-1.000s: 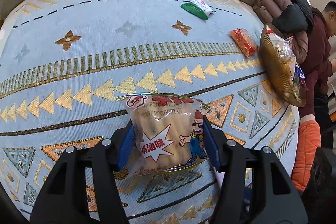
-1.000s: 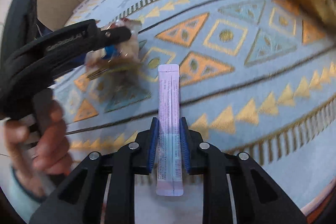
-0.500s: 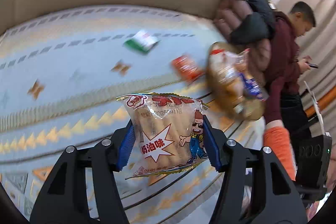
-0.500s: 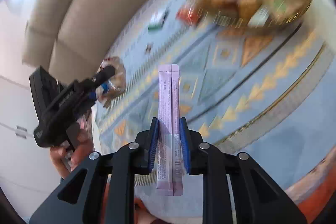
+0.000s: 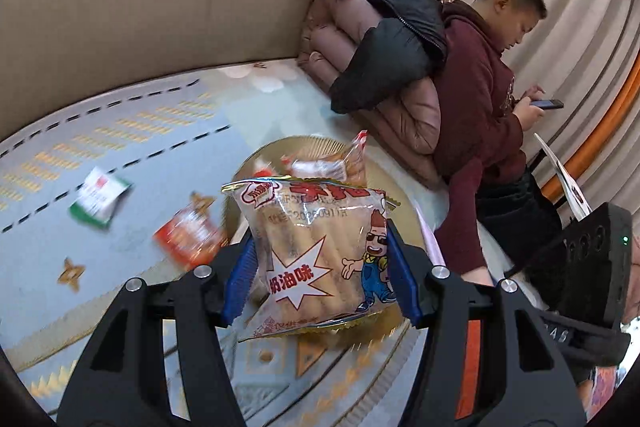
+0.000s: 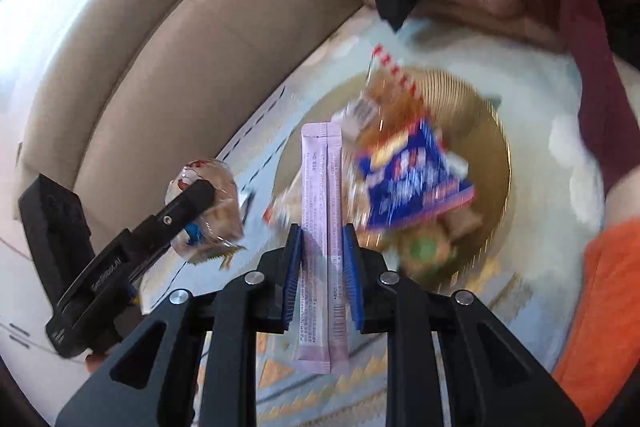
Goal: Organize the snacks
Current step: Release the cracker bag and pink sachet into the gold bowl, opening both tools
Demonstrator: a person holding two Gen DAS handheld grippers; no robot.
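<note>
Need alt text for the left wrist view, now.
The left hand-held gripper is shut on a clear biscuit pack above a gold plate of snacks. A green packet and a red packet lie on the patterned cloth; a person sits at right with a phone.

A clear biscuit-stick packet point(image 5: 316, 251) and a pink stick sachet point(image 6: 322, 247) are held upright above the gold tray point(image 6: 494, 147), which is heaped with snacks.

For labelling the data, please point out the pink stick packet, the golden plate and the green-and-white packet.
pink stick packet point(image 6: 321, 187): right wrist view, upper half above the pads.
golden plate point(image 6: 496, 163): right wrist view, bare right rim.
green-and-white packet point(image 5: 98, 201): left wrist view, packet middle.
</note>
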